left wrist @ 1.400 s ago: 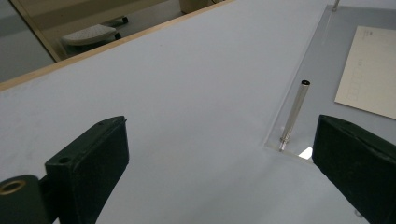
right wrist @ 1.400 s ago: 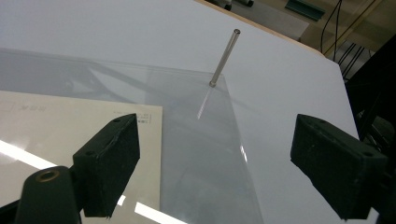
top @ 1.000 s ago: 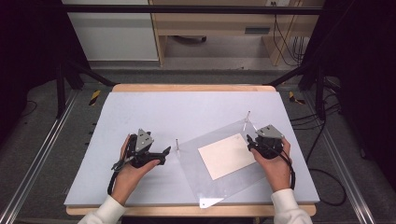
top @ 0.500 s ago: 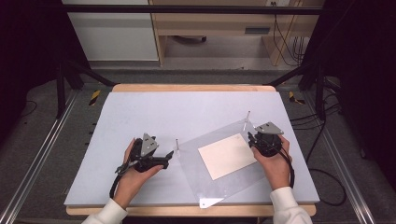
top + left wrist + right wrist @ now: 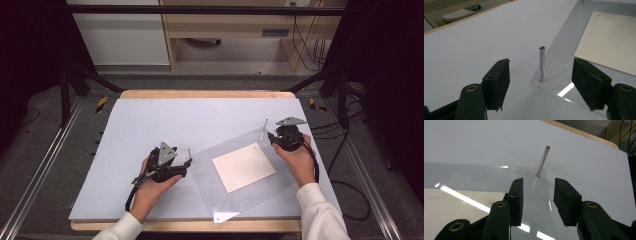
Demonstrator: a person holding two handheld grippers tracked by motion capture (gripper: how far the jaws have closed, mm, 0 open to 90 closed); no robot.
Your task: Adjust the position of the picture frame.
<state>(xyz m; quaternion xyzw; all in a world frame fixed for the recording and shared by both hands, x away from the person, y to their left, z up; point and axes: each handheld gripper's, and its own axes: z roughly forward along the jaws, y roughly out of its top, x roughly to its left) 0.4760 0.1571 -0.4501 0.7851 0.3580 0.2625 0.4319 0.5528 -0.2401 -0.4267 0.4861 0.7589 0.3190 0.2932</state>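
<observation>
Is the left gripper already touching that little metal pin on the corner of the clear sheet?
Apart. In the left gripper view, the metal pin stands upright between the pads of the left gripper, with bare table visible either side.

Bare table (image 5: 150,120) all round; upright pins (image 5: 542,63) (image 5: 542,161) obstruct the plate's (image 5: 280,185) corners.

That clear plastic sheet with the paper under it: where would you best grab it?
By the upright metal pins at its corners. The clear sheet lies flat, offering no edge; the near pin stands between the left gripper's open jaws, approached level from the corner.
</observation>
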